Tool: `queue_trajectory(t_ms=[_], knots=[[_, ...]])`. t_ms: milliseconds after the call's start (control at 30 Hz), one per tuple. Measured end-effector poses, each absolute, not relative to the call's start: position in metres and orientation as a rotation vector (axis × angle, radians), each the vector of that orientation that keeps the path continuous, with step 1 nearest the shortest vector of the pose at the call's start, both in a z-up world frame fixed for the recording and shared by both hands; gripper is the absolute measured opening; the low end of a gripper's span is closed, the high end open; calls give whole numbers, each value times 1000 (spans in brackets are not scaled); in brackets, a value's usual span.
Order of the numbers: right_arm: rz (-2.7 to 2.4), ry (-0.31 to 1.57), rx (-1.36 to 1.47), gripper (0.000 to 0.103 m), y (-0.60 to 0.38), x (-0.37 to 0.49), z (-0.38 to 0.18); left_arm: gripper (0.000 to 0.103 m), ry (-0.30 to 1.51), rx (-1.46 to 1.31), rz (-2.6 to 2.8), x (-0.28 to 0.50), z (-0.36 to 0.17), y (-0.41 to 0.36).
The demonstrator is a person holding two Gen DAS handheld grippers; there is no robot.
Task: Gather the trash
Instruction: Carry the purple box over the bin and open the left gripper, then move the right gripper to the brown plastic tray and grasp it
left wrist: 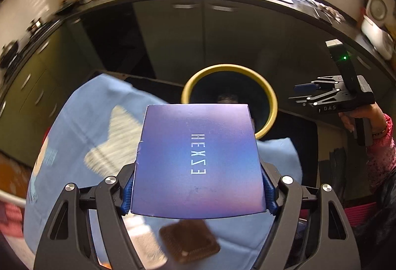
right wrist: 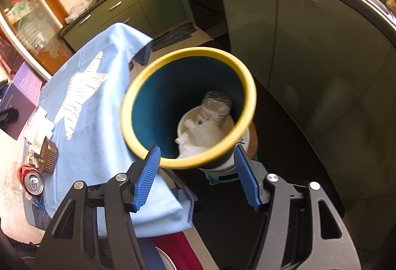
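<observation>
A flat blue-purple box (left wrist: 198,158) with pale lettering fills the middle of the left wrist view. My left gripper (left wrist: 198,195) is shut on its sides, and the blue pads (left wrist: 269,193) press its edges. Beyond the box stands a yellow-rimmed, teal-lined bin (left wrist: 271,106). My right gripper (right wrist: 195,176) hangs open and empty just above the bin's near rim (right wrist: 250,86); in the left wrist view the right gripper (left wrist: 307,91) sits to the bin's right. Inside the bin lie a white cup, crumpled tissue and a small bottle (right wrist: 215,106).
A light blue cloth (right wrist: 99,121) with a white print covers the table beside the bin. On it lie a brown ribbed paper cup (right wrist: 48,156), a crushed red can (right wrist: 31,179) and paper scraps (right wrist: 39,129). Kitchen cabinets (right wrist: 284,35) stand behind. A hand in a pink sleeve (left wrist: 381,146) holds the right gripper.
</observation>
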State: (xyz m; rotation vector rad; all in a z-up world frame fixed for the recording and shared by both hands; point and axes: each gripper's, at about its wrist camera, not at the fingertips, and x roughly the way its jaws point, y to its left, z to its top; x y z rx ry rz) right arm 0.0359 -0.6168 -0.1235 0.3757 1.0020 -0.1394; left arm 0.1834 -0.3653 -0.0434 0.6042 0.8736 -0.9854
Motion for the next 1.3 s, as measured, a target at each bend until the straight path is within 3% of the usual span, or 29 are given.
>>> queue_trajectory(t_ms=[500,633,933,1300], knots=[[-219,1005,479,59,-673,5,-149,76,927,725,-1047,214,-108,-536],[-219,1008,481,59,-675,6,-149,82,951,723,-1013,227,-120,-550],[-195,1009,465,60,-664,13,-146,89,891,597,-1022,219,-65,-487],[-145,1016,414,60,-637,27,-140,98,781,417,-899,187,1,-335]])
